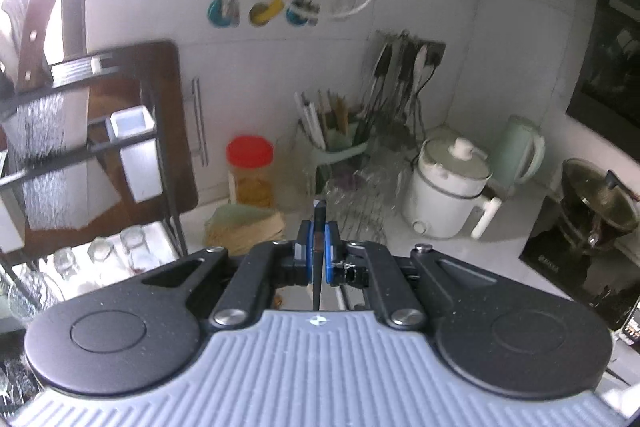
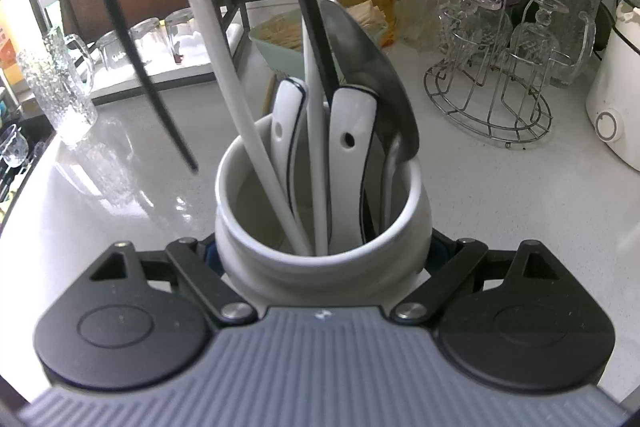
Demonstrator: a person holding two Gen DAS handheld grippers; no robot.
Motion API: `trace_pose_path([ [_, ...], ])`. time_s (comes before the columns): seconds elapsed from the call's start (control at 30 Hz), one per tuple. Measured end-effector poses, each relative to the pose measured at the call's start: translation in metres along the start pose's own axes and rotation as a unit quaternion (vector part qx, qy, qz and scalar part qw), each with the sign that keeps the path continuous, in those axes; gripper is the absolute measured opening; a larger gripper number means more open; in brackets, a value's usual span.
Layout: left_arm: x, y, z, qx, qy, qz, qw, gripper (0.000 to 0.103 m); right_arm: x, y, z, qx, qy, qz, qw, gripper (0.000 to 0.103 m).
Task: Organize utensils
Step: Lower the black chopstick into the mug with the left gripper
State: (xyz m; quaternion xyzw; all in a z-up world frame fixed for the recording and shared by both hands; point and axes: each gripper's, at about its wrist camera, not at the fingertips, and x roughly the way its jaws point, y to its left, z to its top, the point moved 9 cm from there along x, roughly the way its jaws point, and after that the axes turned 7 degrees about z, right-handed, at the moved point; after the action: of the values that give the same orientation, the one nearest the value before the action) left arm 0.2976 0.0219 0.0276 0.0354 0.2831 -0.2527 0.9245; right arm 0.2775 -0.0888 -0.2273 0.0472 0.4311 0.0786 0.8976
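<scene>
My right fingers (image 2: 320, 251) clamp the white ceramic utensil crock (image 2: 320, 227) on the bench (image 2: 500, 207); white spoons (image 2: 352, 147), chopsticks and a steel ladle (image 2: 372, 67) stand in it. My left fingers (image 1: 317, 247) pinch a thin dark chopstick (image 1: 319, 223). Beyond them sit a red-lidded jar (image 1: 250, 171) and a white cooker (image 1: 448, 187).

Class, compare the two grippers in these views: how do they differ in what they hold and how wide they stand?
The left gripper is pinched nearly shut on a thin dark stick; the right gripper stands wide around a white ceramic holder full of utensils. Both have the same black linkages.
</scene>
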Motion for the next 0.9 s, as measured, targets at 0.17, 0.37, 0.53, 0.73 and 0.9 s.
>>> trace_pose_path([
  [0.17, -0.013, -0.018, 0.017, 0.013, -0.015, -0.017, 0.9997, 0.006, 0.0, 0.0, 0.0, 0.001, -0.001, 0.0, 1.0, 0.092],
  [0.37, -0.017, -0.042, 0.025, 0.03, -0.019, -0.042, 0.9985, 0.006, 0.0, 0.0, 0.0, 0.0, 0.0, 0.001, 1.0, 0.092],
  [0.53, -0.004, -0.058, 0.019, 0.047, -0.012, -0.054, 0.9973, 0.006, 0.001, -0.001, 0.0, -0.001, 0.002, 0.003, 1.0, 0.092],
  [0.73, 0.03, -0.057, 0.001, 0.043, 0.02, -0.051, 0.9976, 0.006, 0.001, -0.001, 0.0, -0.004, 0.003, 0.005, 1.0, 0.092],
  [0.9, 0.054, -0.056, -0.023, 0.039, 0.055, -0.047, 0.9966, 0.006, 0.0, -0.002, -0.001, -0.003, -0.001, 0.006, 1.0, 0.092],
])
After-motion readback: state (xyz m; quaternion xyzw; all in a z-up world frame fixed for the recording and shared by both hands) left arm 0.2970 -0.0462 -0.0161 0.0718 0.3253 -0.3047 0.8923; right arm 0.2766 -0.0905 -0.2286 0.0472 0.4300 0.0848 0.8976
